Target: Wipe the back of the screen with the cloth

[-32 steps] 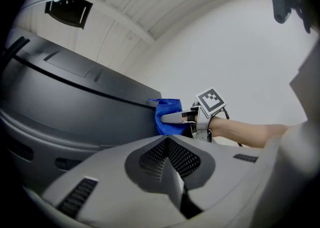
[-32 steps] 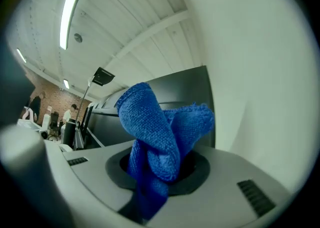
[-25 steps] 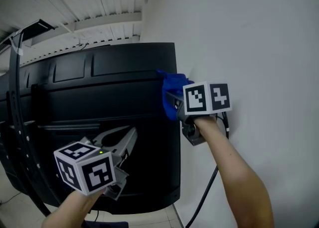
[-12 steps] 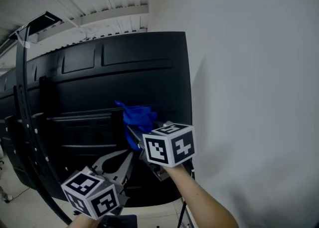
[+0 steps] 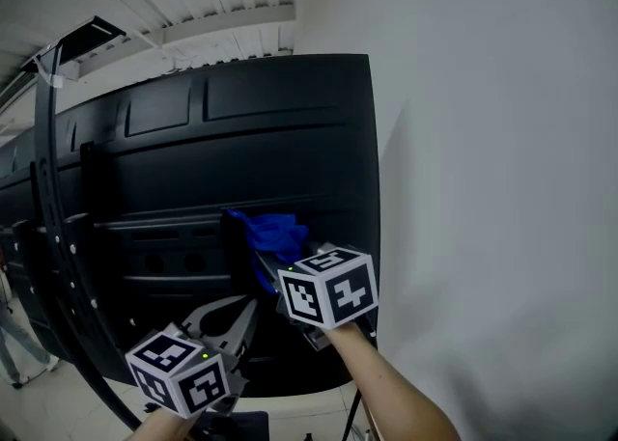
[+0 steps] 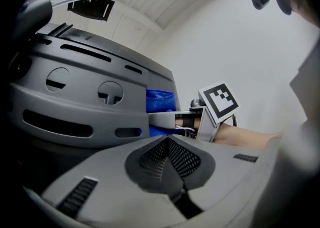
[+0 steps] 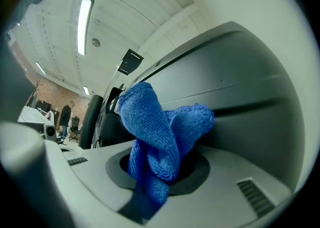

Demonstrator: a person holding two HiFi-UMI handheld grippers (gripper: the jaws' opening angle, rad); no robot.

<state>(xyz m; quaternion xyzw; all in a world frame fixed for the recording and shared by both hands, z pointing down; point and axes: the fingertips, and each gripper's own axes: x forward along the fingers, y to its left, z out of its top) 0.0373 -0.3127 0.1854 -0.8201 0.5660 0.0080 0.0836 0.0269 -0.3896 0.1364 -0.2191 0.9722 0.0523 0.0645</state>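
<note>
The screen's black back point(image 5: 241, 159) fills the middle of the head view. A bunched blue cloth point(image 5: 272, 234) presses against it near a horizontal ridge, right of centre. My right gripper point(image 5: 268, 261) is shut on the cloth, its marker cube just below. The right gripper view shows the cloth point(image 7: 157, 127) pinched in the right gripper point(image 7: 159, 172), touching the screen back point(image 7: 240, 87). Below and to the left, my left gripper point(image 5: 249, 309) is shut and holds nothing, close to the screen's lower part. From the left gripper point(image 6: 167, 141) view the cloth point(image 6: 161, 100) shows beyond the screen's moulded back point(image 6: 75, 97).
A white wall point(image 5: 483, 140) rises right of the screen. A curved black stand bar point(image 5: 46, 198) runs down the left side. A cable point(image 5: 353, 412) hangs under the screen's lower right corner. A person point(image 7: 65, 114) stands far off in the room.
The right gripper carried the cloth from the screen's upper right edge down and left to the ridge. Over the last half second it barely shifted. The left gripper stayed low.
</note>
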